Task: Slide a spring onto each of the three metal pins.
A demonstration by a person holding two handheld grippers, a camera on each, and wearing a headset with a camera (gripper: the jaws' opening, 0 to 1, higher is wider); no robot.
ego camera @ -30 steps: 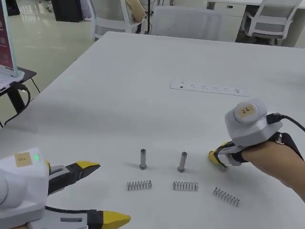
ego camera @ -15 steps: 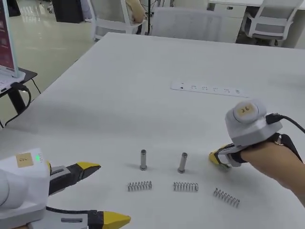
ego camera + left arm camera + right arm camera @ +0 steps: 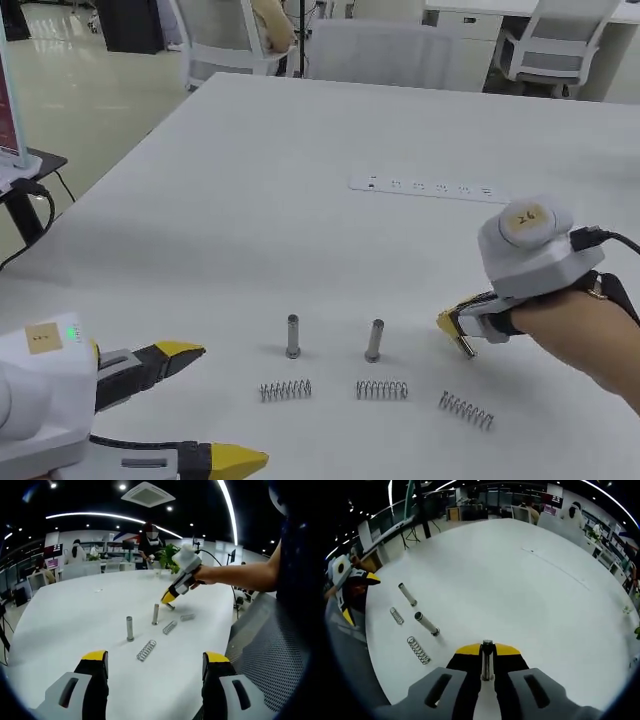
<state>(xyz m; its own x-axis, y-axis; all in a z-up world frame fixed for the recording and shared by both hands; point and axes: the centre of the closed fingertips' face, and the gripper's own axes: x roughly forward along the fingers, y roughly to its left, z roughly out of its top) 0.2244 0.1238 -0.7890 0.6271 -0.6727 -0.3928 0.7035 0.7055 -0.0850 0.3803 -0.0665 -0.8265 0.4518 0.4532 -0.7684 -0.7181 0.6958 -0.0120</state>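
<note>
While I watch through the headset, the head view shows my left gripper (image 3: 215,405) at 7 o'clock, jaws spread wide and empty. My right gripper (image 3: 460,330) sits at 4 o'clock, jaws pinched on the third pin (image 3: 465,347). The first pin (image 3: 293,336) and second pin (image 3: 375,340) stand upright on the table (image 3: 300,150). At their 6 o'clock lie the first spring (image 3: 286,390), second spring (image 3: 382,390) and third spring (image 3: 466,410). A power strip (image 3: 430,187) lies at 1 o'clock.

Left gripper view: the left gripper (image 3: 155,665) gapes, nothing between its jaws. At 12 o'clock ahead are both standing pins and the right gripper (image 3: 170,597).

Right gripper view: the right gripper (image 3: 487,652) is clamped around the third pin (image 3: 487,660). The left gripper (image 3: 360,597) is at 9 o'clock.
</note>
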